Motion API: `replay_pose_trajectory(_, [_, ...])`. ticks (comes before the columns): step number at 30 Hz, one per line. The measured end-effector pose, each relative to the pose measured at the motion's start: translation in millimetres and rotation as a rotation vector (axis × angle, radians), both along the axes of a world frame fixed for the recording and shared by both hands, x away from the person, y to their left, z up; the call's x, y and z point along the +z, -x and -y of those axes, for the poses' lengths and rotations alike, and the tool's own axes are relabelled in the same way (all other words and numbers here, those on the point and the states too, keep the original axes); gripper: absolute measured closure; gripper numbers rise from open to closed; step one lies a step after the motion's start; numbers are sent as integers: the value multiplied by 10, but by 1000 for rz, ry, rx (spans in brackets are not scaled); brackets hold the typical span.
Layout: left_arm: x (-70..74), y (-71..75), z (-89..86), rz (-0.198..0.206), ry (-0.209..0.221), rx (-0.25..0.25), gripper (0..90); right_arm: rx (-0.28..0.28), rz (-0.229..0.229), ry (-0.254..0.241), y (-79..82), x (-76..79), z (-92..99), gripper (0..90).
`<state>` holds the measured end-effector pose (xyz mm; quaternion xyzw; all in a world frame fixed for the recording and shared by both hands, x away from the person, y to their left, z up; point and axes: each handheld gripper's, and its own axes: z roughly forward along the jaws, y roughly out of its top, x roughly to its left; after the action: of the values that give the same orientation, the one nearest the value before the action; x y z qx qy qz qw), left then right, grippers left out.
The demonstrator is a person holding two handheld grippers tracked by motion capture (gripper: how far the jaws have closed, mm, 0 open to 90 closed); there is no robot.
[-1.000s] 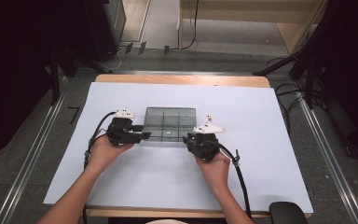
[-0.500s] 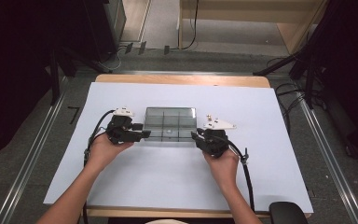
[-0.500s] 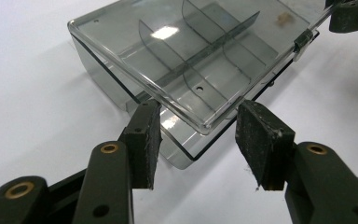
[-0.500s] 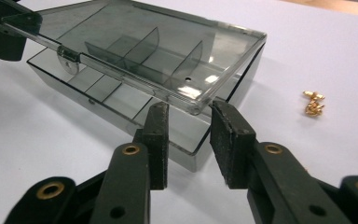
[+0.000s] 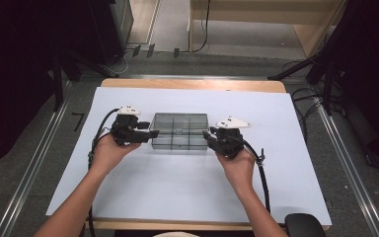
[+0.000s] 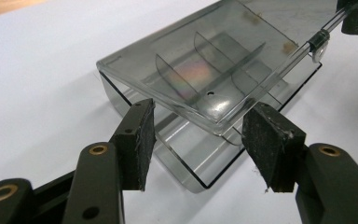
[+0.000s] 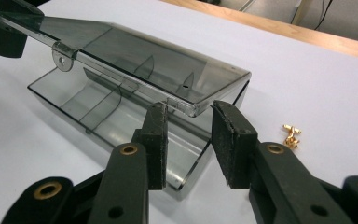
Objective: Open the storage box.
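Nearest the camera in the high view, we noted the person's two forearms coming up over the white sheet (image 5: 177, 192) that covered the desk (image 5: 192, 85), each hand carrying a tool. The left tool (image 5: 154, 133) sat at the left end of the clear smoked-plastic compartment box (image 5: 179, 131), the right tool (image 5: 206, 134) at its right end, so the box lay between them near the middle of the sheet. In the left gripper view, the left tool's jaws had just been opening; its pads (image 6: 140, 135) stood apart on either side of the lid's corner, with no pad pressing on it that we could see. In the right gripper view, the right tool's jaws had been opening slightly; its pads (image 7: 228, 140) stood to either side of the corner of the lid (image 7: 158, 70), and we could not tell whether they touched it. The lid stood lifted off the tray (image 7: 98, 112) on this side, tilted, with the dividers visible under it. Just right of the box in that view, a small gold-coloured part (image 7: 291, 135) lay on the sheet. Farther back, the desk's wooden edge showed beyond the sheet, then grey floor (image 5: 172, 24) and cables.
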<state>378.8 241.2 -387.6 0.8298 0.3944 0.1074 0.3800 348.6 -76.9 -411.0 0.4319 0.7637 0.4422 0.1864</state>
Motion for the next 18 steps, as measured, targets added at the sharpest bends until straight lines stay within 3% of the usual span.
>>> replay_pose_trajectory(9, [100, -111, 7, 15, 11, 18, 447, -10, 7, -23, -153, 75, 19, 681])
replay_pose_trajectory(18, [161, -242, 48, 41, 8, 21, 473, -4, 18, -15, -316, 159, -16, 687])
